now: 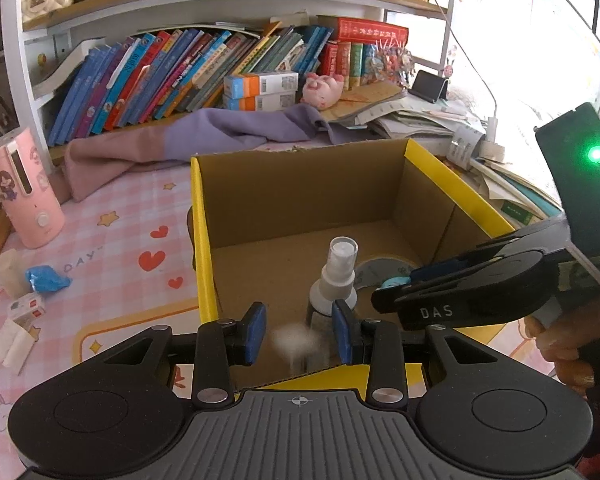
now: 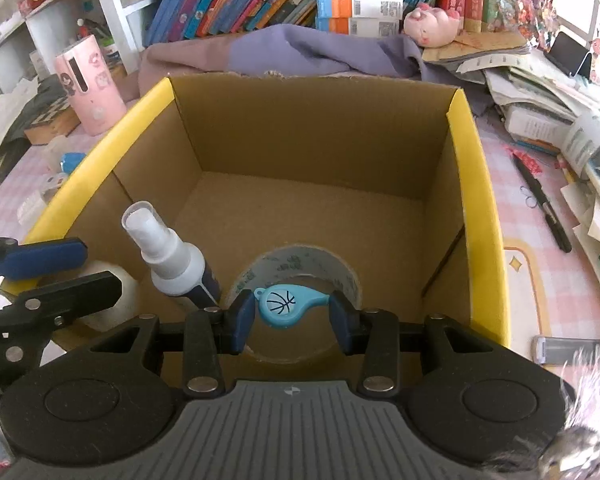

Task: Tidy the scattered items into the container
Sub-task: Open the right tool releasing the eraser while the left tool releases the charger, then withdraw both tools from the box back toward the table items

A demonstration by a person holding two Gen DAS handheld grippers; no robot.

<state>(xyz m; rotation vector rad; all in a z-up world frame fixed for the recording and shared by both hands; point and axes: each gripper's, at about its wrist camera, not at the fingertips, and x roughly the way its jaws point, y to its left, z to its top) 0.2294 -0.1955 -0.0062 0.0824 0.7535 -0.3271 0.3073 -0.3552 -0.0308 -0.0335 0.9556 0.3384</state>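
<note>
Your right gripper (image 2: 293, 312), low in the frame, pinches one blue whistle (image 2: 286, 305) between its jaws, long axis level, ring end pointing left, over the cardboard box (image 2: 474, 184). Inside the box: one spray bottle (image 2: 168, 254), tilted with its cap toward upper left, and one tape roll (image 2: 300, 258). Your left gripper (image 1: 300, 332) has its jaws nearly pressed together on a blurred white object (image 1: 296, 340).

Back half of the cardboard box (image 2: 312, 216) floor free, spray bottle (image 2: 172, 256) and tape roll (image 2: 300, 264) crowding the near part, both grippers close together above the near rim
</note>
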